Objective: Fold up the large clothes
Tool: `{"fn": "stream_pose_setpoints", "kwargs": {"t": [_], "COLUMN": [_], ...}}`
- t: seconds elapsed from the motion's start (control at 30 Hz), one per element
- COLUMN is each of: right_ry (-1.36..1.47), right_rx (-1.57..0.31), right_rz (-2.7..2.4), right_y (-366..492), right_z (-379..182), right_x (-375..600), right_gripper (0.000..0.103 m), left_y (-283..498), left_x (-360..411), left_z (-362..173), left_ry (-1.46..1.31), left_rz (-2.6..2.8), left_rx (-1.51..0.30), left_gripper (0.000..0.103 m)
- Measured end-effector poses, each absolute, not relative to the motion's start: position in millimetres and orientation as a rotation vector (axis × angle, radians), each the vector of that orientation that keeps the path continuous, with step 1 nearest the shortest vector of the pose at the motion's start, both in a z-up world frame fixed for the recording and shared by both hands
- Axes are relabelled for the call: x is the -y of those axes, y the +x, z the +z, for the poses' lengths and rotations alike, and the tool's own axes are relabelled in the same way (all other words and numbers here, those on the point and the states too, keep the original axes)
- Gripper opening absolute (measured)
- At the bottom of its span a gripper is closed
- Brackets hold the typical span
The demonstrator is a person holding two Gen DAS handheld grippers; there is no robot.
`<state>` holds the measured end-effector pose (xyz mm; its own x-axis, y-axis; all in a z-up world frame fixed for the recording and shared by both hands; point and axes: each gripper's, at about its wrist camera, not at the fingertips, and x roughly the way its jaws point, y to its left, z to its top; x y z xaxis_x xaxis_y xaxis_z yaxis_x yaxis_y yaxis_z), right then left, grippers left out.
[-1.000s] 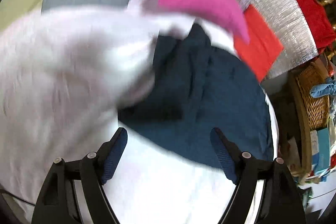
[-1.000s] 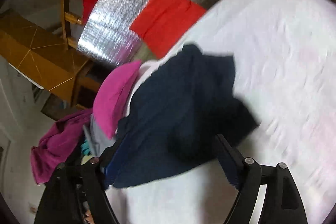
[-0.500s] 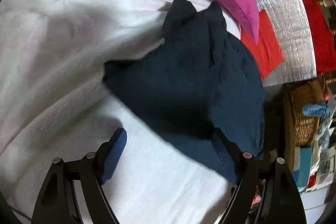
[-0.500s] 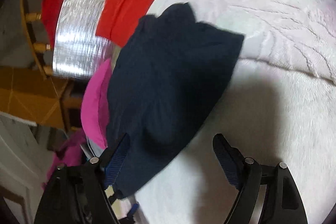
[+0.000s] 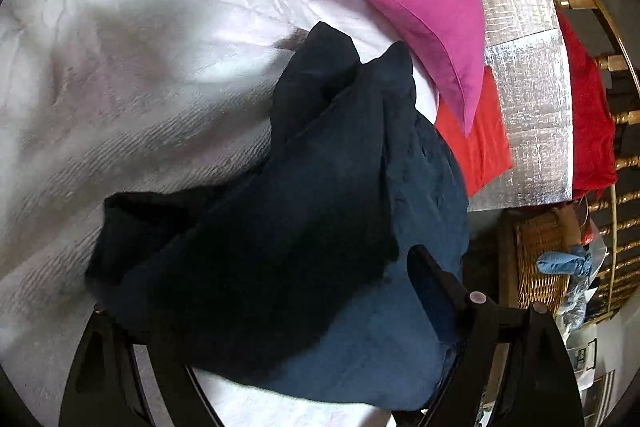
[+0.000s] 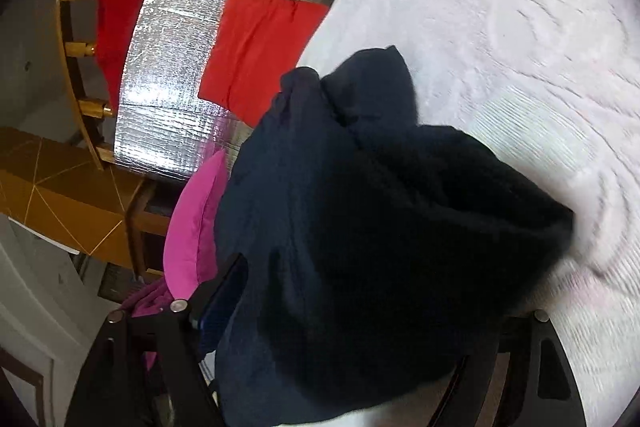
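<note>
- The white bed cover (image 5: 120,75) spreads out ahead of both claws and under them.
- The dark blue top (image 5: 304,227) lies bunched on the cover, right in front of both claws and partly over their fingers.
- The silver mat (image 5: 528,99) lies past the top, with a red cloth (image 5: 484,143) on it.
- The pink pillow (image 5: 424,11) sits ahead of the left claw, beyond the top.
- The left claw (image 5: 256,307) is opening wider, with the top between its fingers.
- The right claw (image 6: 372,311) is wide open and grips nothing; the top fills the gap.
</note>
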<state>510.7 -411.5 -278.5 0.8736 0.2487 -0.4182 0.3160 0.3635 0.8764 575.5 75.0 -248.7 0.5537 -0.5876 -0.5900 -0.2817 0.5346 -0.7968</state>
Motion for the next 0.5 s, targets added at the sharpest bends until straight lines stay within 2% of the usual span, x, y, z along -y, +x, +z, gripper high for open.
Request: {"fn": "stream_pose_setpoints", "kwargs": {"t": [0.07,0.1,0.13,0.17,0.2,0.27,0.37,0.5], "right_ry": [1.194,1.177,1.152,1.146,1.156,1.175,1.122,1.107], "right_rx": [-0.535,-0.539,-0.556,-0.566,-0.560,-0.548,-0.542,-0.532], "right_rz": [-0.056,-0.069,-0.096,-0.105,-0.099,-0.085,-0.090,-0.082], "right_y": [514.1,516.4,518.2,519.8,518.4,516.5,514.7,508.9], "right_z": [-277.6,-277.0,-277.9,-280.3,-281.9,-281.6,-273.1,-264.4], "right_x": [409.6,407.4,407.0,407.9,410.9,413.2,408.6,406.4], "right_gripper": [0.084,0.078,0.072,0.057,0.051,0.045,0.037,0.034], "left_y": [578.3,581.6,584.9,586.5,587.5,589.3,588.1,585.6], "left_x": [-75.8,-73.7,-71.6,-69.9,-69.8,-69.9,-68.4,-71.2], "left_z": [-251.7,-252.2,-252.8,-253.9,-255.1,-252.1,-243.4,-234.0], "left_ry": [-1.053,-1.047,-1.032,-1.028,-1.033,-1.023,-0.981,-0.972], "left_rz": [-0.219,-0.209,-0.195,-0.200,-0.205,-0.205,-0.202,-0.213], "left_rx": [-0.989,-0.989,-0.996,-0.992,-0.984,-0.975,-0.951,-0.935], "left_gripper": [0.082,0.076,0.067,0.061,0.057,0.045,0.036,0.030]}}
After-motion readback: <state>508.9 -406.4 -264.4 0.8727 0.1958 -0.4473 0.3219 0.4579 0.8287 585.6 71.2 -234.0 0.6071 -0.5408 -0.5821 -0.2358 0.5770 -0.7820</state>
